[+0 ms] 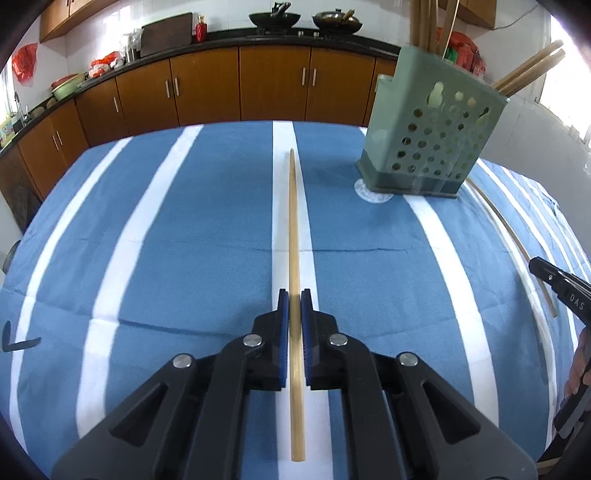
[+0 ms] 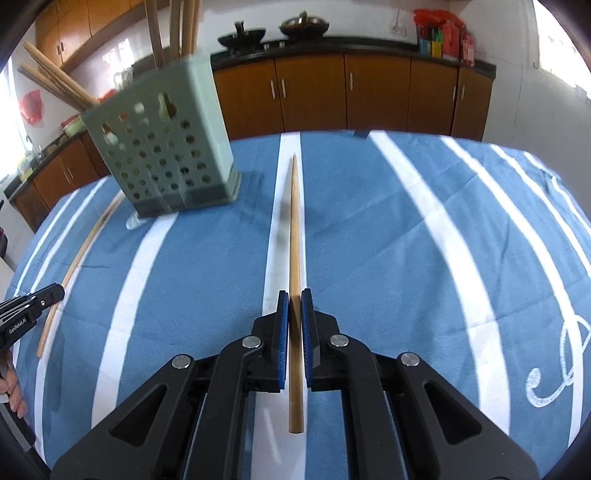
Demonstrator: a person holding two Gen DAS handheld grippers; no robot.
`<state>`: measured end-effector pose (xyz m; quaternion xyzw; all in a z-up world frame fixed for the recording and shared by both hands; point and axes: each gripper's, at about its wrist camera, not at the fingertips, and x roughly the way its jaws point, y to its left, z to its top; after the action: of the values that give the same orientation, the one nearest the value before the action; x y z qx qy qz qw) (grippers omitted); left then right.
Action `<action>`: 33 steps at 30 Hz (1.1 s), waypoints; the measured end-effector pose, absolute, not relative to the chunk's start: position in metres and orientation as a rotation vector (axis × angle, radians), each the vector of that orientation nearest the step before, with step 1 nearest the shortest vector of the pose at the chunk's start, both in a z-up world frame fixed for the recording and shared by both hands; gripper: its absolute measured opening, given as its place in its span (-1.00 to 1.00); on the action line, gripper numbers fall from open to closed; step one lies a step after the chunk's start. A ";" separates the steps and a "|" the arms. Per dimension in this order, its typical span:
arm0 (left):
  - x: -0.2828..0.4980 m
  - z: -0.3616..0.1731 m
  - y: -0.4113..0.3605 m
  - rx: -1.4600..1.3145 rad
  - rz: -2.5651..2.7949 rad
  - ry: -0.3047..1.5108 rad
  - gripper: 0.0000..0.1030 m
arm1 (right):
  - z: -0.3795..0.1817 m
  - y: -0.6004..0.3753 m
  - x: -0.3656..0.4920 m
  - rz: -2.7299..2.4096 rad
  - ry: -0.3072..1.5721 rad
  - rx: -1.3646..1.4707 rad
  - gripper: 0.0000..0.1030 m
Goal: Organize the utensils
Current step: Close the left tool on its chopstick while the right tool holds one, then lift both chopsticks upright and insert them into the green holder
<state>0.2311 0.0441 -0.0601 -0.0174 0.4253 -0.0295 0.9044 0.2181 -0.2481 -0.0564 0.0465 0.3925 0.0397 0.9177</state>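
The desk [image 1: 184, 229] is covered by a blue cloth with white stripes [image 1: 229, 258], lightly creased across its width, with a white scroll pattern [image 2: 554, 365] toward one edge. A grey-green perforated utensil holder [image 1: 428, 136] stands on the cloth over a small white disc [image 1: 369, 192], with wooden chopsticks sticking out of its top. A long wooden chopstick lies on each side of the holder [image 1: 294, 236] [image 2: 294, 236].

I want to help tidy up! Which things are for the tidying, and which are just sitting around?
For the job:
left tool, its chopstick
right tool, its chopstick
green holder

Just around:
woks
red bottle
cutting board
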 end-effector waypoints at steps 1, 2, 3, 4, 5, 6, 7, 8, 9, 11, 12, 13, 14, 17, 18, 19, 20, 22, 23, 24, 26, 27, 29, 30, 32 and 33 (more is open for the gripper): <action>0.229 -0.056 0.045 -0.039 -0.064 0.866 -0.86 | -0.051 -0.250 0.215 0.080 0.786 0.105 -0.85; 0.226 -0.051 0.046 -0.044 -0.067 0.852 -0.86 | -0.047 -0.252 0.212 0.079 0.771 0.111 -0.85; 0.224 -0.045 0.046 -0.047 -0.070 0.836 -0.86 | -0.042 -0.253 0.210 0.078 0.753 0.117 -0.85; 0.221 -0.037 0.047 -0.049 -0.072 0.815 -0.86 | -0.037 -0.255 0.208 0.077 0.734 0.121 -0.85; 0.218 -0.031 0.048 -0.051 -0.075 0.796 -0.86 | -0.029 -0.256 0.205 0.077 0.709 0.127 -0.85; 0.217 -0.024 0.048 -0.054 -0.076 0.779 -0.86 | -0.023 -0.258 0.202 0.077 0.686 0.133 -0.86; 0.215 -0.018 0.049 -0.056 -0.078 0.761 -0.86 | -0.015 -0.259 0.200 0.076 0.663 0.138 -0.86; 0.212 -0.008 0.050 -0.060 -0.081 0.734 -0.86 | -0.010 -0.261 0.199 0.076 0.646 0.143 -0.86; 0.209 -0.001 0.050 -0.062 -0.082 0.713 -0.86 | -0.004 -0.264 0.197 0.077 0.625 0.148 -0.86; 0.205 0.015 0.051 -0.068 -0.084 0.670 -0.86 | 0.009 -0.266 0.193 0.078 0.578 0.156 -0.86; 0.202 0.026 0.052 -0.072 -0.087 0.640 -0.86 | 0.015 -0.267 0.192 0.079 0.554 0.160 -0.86; 0.201 0.034 0.052 -0.074 -0.089 0.619 -0.86 | 0.024 -0.267 0.190 0.080 0.526 0.162 -0.86; 0.200 0.042 0.053 -0.073 -0.091 0.601 -0.86 | 0.029 -0.269 0.188 0.082 0.508 0.163 -0.86; 0.199 0.064 0.050 -0.061 -0.108 0.553 -0.86 | 0.045 -0.269 0.185 0.085 0.457 0.163 -0.86; 0.199 0.071 0.049 -0.056 -0.115 0.540 -0.86 | 0.050 -0.269 0.183 0.086 0.444 0.161 -0.86; 0.200 0.076 0.049 -0.053 -0.122 0.531 -0.86 | 0.056 -0.269 0.183 0.087 0.430 0.158 -0.86; 0.200 0.081 0.048 -0.050 -0.126 0.523 -0.86 | 0.060 -0.269 0.183 0.088 0.421 0.157 -0.86; 0.200 0.089 0.047 -0.045 -0.135 0.508 -0.86 | 0.068 -0.268 0.184 0.093 0.401 0.154 -0.86; 0.201 0.093 0.046 -0.043 -0.140 0.502 -0.86 | 0.070 -0.268 0.183 0.095 0.395 0.154 -0.86; 0.201 0.096 0.046 -0.043 -0.145 0.498 -0.86 | 0.074 -0.268 0.182 0.098 0.387 0.154 -0.86; 0.201 0.103 0.044 -0.042 -0.159 0.491 -0.86 | 0.081 -0.267 0.180 0.109 0.370 0.154 -0.86; 0.199 0.108 0.043 -0.042 -0.170 0.484 -0.86 | 0.086 -0.266 0.179 0.118 0.362 0.156 -0.86; 0.197 0.115 0.039 -0.042 -0.194 0.472 -0.86 | 0.098 -0.263 0.178 0.141 0.339 0.162 -0.86; 0.196 0.122 0.036 -0.044 -0.214 0.461 -0.86 | 0.104 -0.261 0.177 0.154 0.327 0.166 -0.86; 0.192 0.136 0.028 -0.045 -0.251 0.436 -0.86 | 0.121 -0.258 0.174 0.189 0.287 0.180 -0.86; 0.192 0.141 0.025 -0.045 -0.262 0.424 -0.86 | 0.129 -0.257 0.173 0.203 0.267 0.186 -0.86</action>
<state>0.1915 0.0248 0.1408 -0.0224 0.2098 -0.1298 0.9688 0.1734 -0.2571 0.1287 0.0925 0.1327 0.1011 0.9816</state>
